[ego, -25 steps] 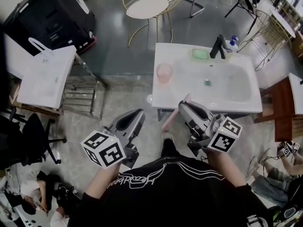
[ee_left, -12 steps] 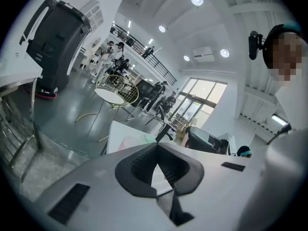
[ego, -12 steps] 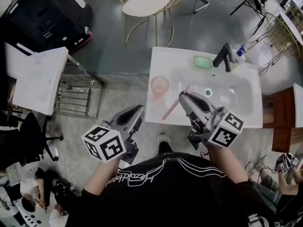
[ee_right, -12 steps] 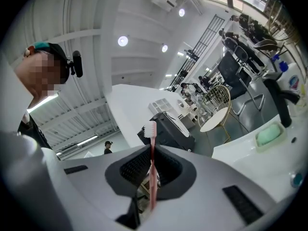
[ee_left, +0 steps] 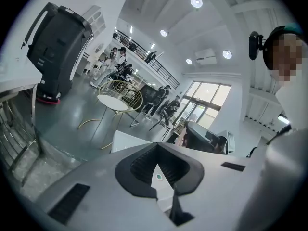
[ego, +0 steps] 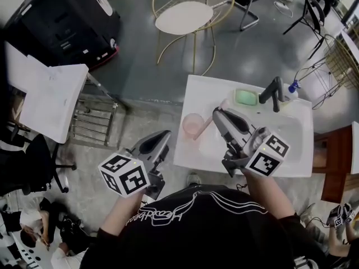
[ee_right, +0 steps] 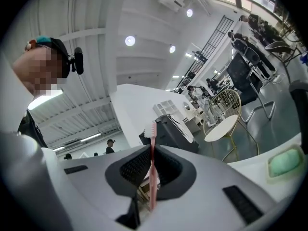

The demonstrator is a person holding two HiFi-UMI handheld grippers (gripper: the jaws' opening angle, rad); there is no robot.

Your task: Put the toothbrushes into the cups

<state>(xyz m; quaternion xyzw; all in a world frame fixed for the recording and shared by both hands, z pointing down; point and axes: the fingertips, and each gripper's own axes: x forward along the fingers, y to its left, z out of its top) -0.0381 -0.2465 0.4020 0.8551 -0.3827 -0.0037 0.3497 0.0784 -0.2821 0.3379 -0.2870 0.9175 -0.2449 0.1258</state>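
A pink translucent cup (ego: 193, 125) stands at the left edge of the white sink counter (ego: 207, 156). My right gripper (ego: 216, 115) is shut on a pink toothbrush (ego: 206, 126), which slants from above the jaws down past the cup's right side. In the right gripper view the toothbrush (ee_right: 153, 177) stands upright between the pads of the right gripper (ee_right: 151, 150), bristles at the top. My left gripper (ego: 161, 138) hovers over the floor to the left of the counter, shut and holding nothing. In its own view the left gripper (ee_left: 156, 150) shows nothing between the pads.
A green soap dish (ego: 245, 97), a black faucet (ego: 274, 92) and a blue bottle (ego: 290, 88) line the back of the counter. A round white table with a gold chair (ego: 184, 17) stands beyond. At left are a white table (ego: 42, 97), a metal rack (ego: 92, 122) and a black machine (ego: 67, 21).
Both grippers have moved forward toward the sink counter. The toothbrush, earlier in front of the counter's near edge, now hangs beside the pink cup. The grip has not changed.
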